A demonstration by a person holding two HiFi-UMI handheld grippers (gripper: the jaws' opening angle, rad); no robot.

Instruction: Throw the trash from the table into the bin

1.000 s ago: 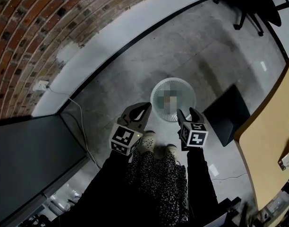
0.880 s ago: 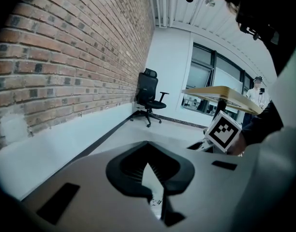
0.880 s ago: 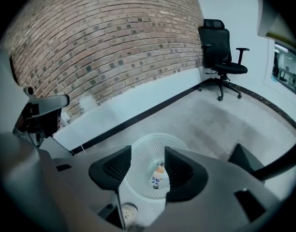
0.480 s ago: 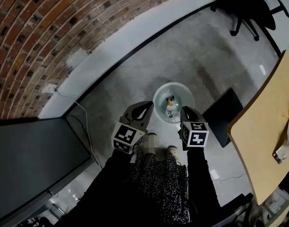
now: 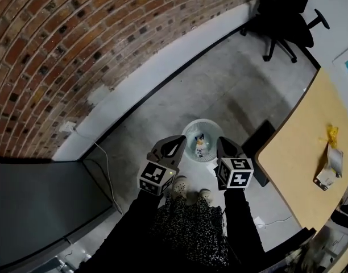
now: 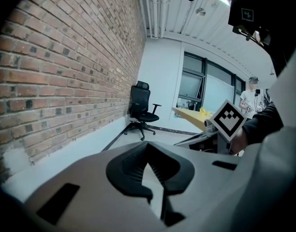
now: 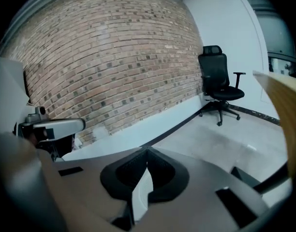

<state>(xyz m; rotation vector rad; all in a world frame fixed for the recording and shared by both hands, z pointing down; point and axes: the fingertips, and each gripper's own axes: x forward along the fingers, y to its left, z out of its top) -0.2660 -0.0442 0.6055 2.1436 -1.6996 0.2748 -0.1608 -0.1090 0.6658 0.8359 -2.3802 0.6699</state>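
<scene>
Both grippers have come up off the bin [image 5: 212, 128] since the earlier frames. In the head view it now looks smaller and lies beyond their tips, and more of the table [image 5: 293, 169] has come into sight on the right.

The white mesh bin stands on the grey concrete floor [image 5: 219, 90] with a small piece of trash [image 5: 199, 144] lying inside it. The left gripper [image 5: 179, 141] and the right gripper [image 5: 222, 144] hang on either side of the bin's near rim, apart from it and pointing forward and down.

The right gripper's jaws have just been closing. In the right gripper view [image 7: 147, 151] their tips meet with nothing between them. The left gripper view [image 6: 148, 146] shows the same: the tips are together and nothing is held.

More trash still lies on the wooden table, well apart from the bin: a crumpled yellow piece [image 5: 332, 133] and, just beside it, a pale wrapper [image 5: 330, 162].

A flat black mat [image 5: 259, 138] lies on the floor between the bin and the table. The person's two light shoes [image 5: 179, 183] show just behind the grippers, above a dark patterned skirt [image 5: 191, 226].

A brick wall [image 5: 77, 38] with a white base strip runs across the far side, with a wall socket and cable [image 5: 69, 128] low on it. A black office chair [image 5: 285, 16] stands near the wall's far end, and a dark desktop [image 5: 37, 209] fills the lower left.
</scene>
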